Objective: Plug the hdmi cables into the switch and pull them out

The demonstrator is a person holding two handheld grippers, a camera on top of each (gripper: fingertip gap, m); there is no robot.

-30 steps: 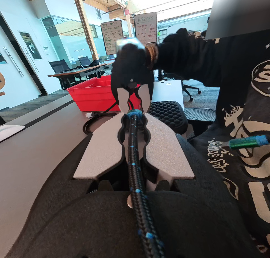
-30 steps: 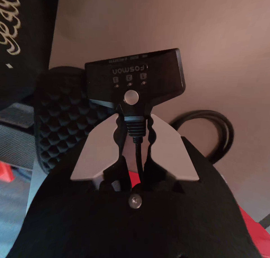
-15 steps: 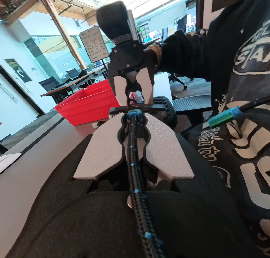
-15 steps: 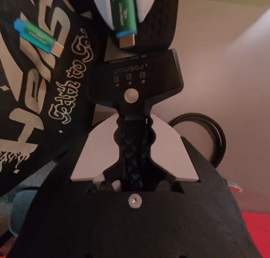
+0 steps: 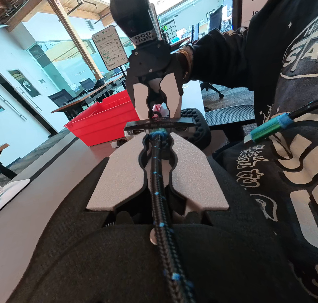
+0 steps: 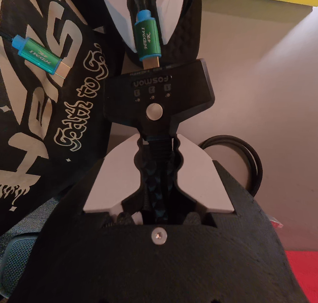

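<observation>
My left gripper (image 5: 157, 136) has its jaws narrowed on the braided HDMI cable (image 5: 155, 167), gripping it just behind the green plug (image 6: 148, 37). From the right wrist view the plug's metal tip sits at the far edge of the switch (image 6: 159, 92), in line with the middle port; I cannot tell whether it has entered. Half a second ago the plug sat at almost the same spot, and a second ago it was not in that view at all.

My right gripper (image 6: 157, 137) has its jaws clamped on the switch's neck, at the ribbed strain relief, with the black box held above the worktop (image 6: 258, 71). In the left wrist view the switch's port face now points toward me with two open ports showing either side of my cable; a second ago the switch was hidden behind the right gripper.

A second green plug (image 6: 41, 55) hangs loose at the left against the person's printed black shirt (image 6: 43, 105). A coil of black cable (image 6: 247, 162) lies on the worktop to the right. Farther off stands a red bin (image 5: 103, 121) and a black padded rest (image 5: 197, 126) beside it.
</observation>
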